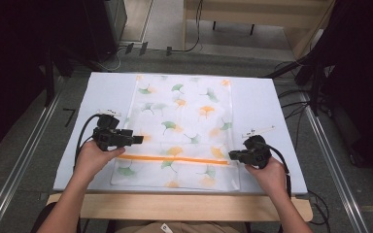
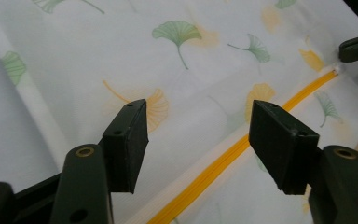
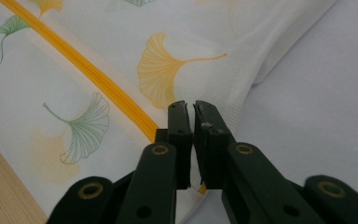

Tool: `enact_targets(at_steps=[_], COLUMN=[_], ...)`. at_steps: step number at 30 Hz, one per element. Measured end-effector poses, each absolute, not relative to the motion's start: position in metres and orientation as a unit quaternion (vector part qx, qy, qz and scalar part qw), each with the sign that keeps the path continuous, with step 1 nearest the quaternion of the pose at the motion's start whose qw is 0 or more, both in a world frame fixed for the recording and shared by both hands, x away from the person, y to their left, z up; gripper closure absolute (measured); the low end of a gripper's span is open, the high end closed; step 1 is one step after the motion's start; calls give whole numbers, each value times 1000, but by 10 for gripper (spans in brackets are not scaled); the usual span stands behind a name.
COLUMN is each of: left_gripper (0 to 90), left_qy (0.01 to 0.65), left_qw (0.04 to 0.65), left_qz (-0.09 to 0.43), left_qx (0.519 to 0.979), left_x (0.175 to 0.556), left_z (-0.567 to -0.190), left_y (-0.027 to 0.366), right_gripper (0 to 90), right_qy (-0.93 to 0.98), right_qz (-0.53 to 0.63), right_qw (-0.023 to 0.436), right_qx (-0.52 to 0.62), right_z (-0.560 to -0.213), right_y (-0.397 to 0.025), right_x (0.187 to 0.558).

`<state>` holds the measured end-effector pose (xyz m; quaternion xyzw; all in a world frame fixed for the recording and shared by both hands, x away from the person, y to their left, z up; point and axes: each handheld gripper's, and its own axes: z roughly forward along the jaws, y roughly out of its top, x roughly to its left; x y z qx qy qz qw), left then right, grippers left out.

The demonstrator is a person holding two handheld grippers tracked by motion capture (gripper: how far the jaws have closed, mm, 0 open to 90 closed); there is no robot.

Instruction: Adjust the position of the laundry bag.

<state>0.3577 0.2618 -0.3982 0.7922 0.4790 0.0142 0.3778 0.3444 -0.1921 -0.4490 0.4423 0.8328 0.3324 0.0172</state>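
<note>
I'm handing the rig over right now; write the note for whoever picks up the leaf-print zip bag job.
Left hand-held gripper: open, jaws spread above the leaf-print bag near the left end of the orange zipper, holding nothing.
Right hand-held gripper: jaws closed at the zipper's right end, apparently pinching the pull, though the pull itself is hidden.
The bag lies flat on the white mat.
Whether the zipper is open or shut can't be told.
Likely next: steady the fabric with the left and draw the pull along.

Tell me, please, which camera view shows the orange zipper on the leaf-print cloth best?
The high view: the orange zipper runs whole across the leaf-print cloth, end to end. The left gripper view shows a diagonal stretch of it between open jaws; the right gripper view shows a stretch ending under the right hand-held gripper.
</note>
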Motion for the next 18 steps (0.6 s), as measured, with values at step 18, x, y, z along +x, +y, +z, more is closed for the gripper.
enact_targets(at_steps=[18], left_gripper=[359], left_qy=[432], left_qw=[372], left_qz=[9], left_qx=[821], left_x=[351], left_z=[-403], left_y=[236], right_gripper=[900], right_qy=[849], right_qz=[316], right_qw=[-4], right_qx=[424], right_z=[-458], right_y=[-176], right_x=[346])
